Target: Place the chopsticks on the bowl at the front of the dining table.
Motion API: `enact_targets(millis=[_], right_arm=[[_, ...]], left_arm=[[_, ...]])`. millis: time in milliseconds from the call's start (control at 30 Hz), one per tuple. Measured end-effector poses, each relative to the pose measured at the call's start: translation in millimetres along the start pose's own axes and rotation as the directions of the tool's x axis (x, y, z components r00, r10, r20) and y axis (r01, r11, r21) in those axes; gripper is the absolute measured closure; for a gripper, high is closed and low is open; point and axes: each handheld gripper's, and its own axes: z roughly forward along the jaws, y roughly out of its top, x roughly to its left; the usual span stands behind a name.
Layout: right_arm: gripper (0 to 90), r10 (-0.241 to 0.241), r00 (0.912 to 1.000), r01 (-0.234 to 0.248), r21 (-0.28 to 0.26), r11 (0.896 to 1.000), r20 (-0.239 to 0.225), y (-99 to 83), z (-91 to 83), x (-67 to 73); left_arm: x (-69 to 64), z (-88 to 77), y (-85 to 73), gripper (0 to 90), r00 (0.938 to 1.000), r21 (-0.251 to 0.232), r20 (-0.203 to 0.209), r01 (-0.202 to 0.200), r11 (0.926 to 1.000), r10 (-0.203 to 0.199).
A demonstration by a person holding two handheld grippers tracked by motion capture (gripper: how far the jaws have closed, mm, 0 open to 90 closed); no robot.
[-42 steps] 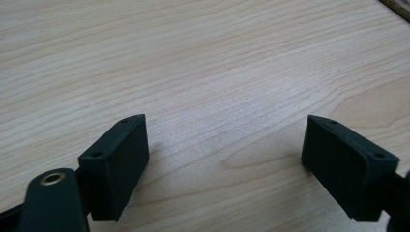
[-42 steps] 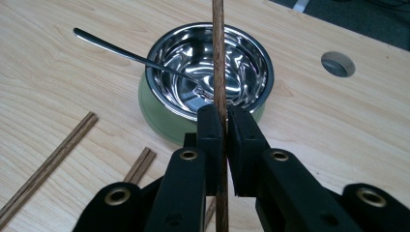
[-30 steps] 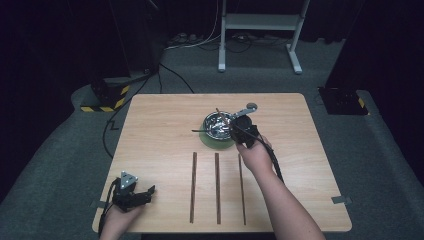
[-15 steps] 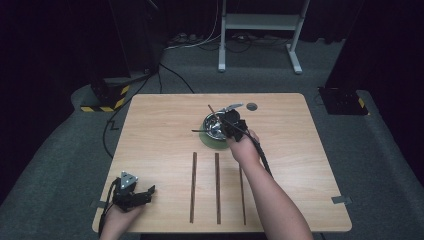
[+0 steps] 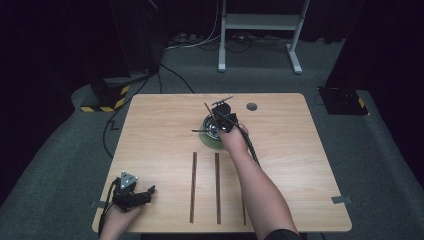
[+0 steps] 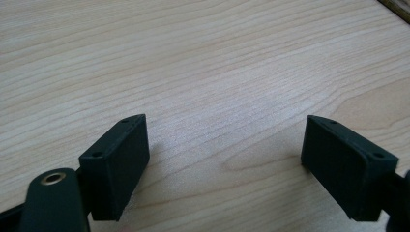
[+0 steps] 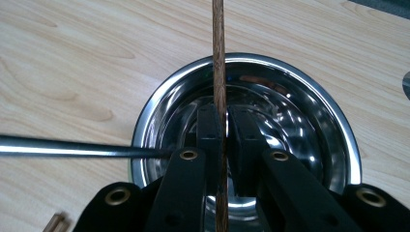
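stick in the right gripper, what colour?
Dark reddish-brown wood grain, the stick; clearest in the right gripper view.

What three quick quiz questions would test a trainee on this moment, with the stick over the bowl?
1. True or false: the right gripper is shut on a wooden stick.
2. What lies under that gripper: A) a steel bowl, B) a cardboard box, C) a glass jar?
3. How do the left gripper's jaws stand, and what is between them?

Key
1. True.
2. A. A dark rod also rests across its rim.
3. Open, nothing between them, over bare table.
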Motion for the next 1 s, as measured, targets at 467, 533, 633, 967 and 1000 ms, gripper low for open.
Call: enact_targets(millis=[467,533,633,967,1000], right_arm=[[84.3,0.037,0.9990,-0.036,0.031,0.999,-0.026,2.2,16.0,4.6],[84.3,0.044,0.9985,-0.042,0.036,0.998,-0.033,2.1,16.5,6.0],[84.1,0.047,0.9983,-0.046,0.033,0.998,-0.035,2.0,17.0,7.0],[72.4,0.010,0.9997,-0.010,-0.011,1.000,-0.021,0.2,2.8,10.4],[72.2,0.006,0.9997,-0.006,-0.015,1.000,-0.022,-0.5,0.2,10.6]], left_arm=[[0.1,0.0,-0.2,17.3,1.0000,-0.002,0.002,0.003,1.0000,-0.003],[0.0,0.0,-0.2,17.4,1.0000,-0.002,0.002,0.002,1.0000,-0.002],[0.1,0.0,-0.2,17.3,1.0000,-0.002,0.002,0.003,1.0000,-0.003],[0.1,0.0,-0.1,17.3,1.0000,-0.001,0.003,0.000,1.0000,0.000],[0.1,0.0,-0.1,17.3,1.0000,-0.002,0.002,0.000,1.0000,0.000]])
